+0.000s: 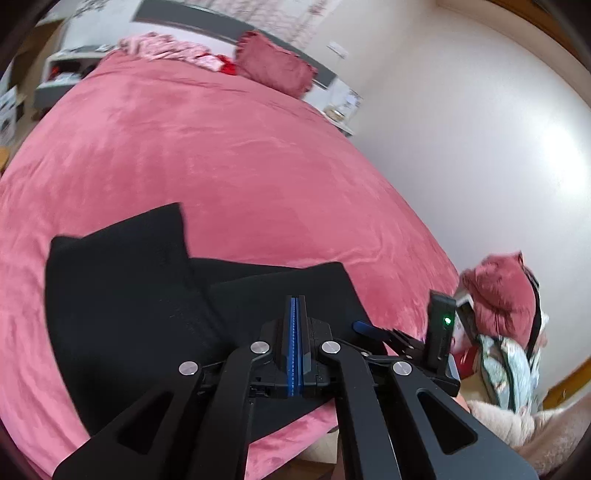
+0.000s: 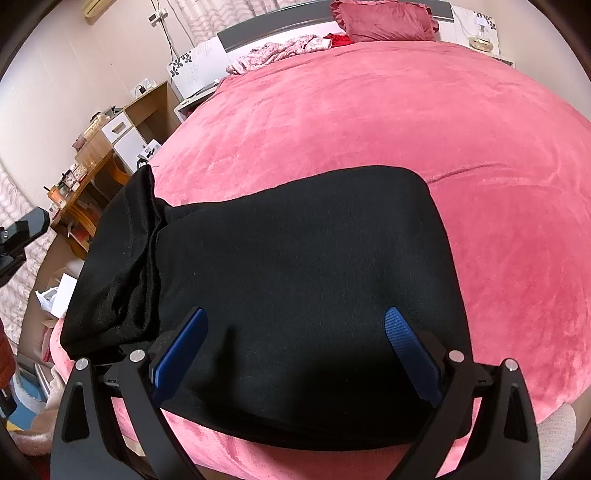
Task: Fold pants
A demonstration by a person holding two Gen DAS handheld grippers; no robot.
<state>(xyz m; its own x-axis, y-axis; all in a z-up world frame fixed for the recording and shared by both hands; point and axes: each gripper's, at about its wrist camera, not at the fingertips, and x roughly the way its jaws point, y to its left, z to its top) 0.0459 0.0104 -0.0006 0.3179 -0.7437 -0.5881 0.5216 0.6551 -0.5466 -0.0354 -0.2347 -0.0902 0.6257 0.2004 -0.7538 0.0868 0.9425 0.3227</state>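
Observation:
Black pants (image 2: 295, 266) lie folded near the front edge of a bed with a pink blanket (image 2: 369, 122). In the left wrist view the pants (image 1: 129, 280) spread under and ahead of my left gripper (image 1: 295, 306), whose blue pads are pressed together with nothing visibly between them. My right gripper (image 2: 295, 325) is open, its blue pads (image 2: 406, 343) wide apart just above the near part of the pants. The right gripper also shows at the right in the left wrist view (image 1: 373, 328).
A dark pink pillow (image 2: 384, 20) and crumpled pink cloth (image 2: 284, 50) lie at the head of the bed. Wooden shelves and a desk (image 2: 96, 166) stand left of the bed. A white wall (image 1: 480, 129) and a pile of bags (image 1: 506, 332) are on the right.

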